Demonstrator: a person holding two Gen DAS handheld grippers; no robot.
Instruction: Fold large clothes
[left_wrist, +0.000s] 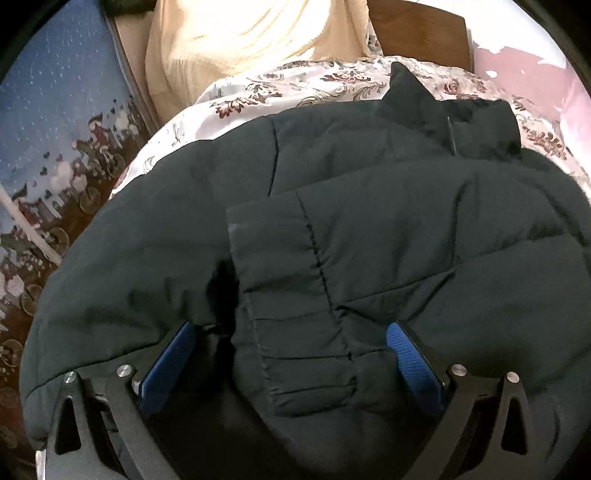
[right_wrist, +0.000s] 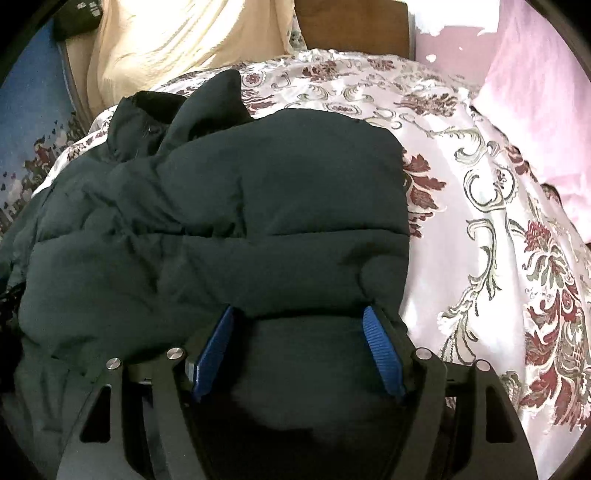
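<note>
Floral bedspread (right_wrist: 480, 206) covered the bed, cream blanket (left_wrist: 236, 37) heaped at its far end. Pink pillow (right_wrist: 535, 92) lay alongside; wooden headboard (left_wrist: 417, 33) stood behind.

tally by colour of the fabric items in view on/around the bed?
Dark green: 1, the puffer jacket
White with red floral print: 1, the bedspread
Cream: 1, the knit blanket
Pink: 1, the pink fabric, kind unclear
Total: 4
</note>
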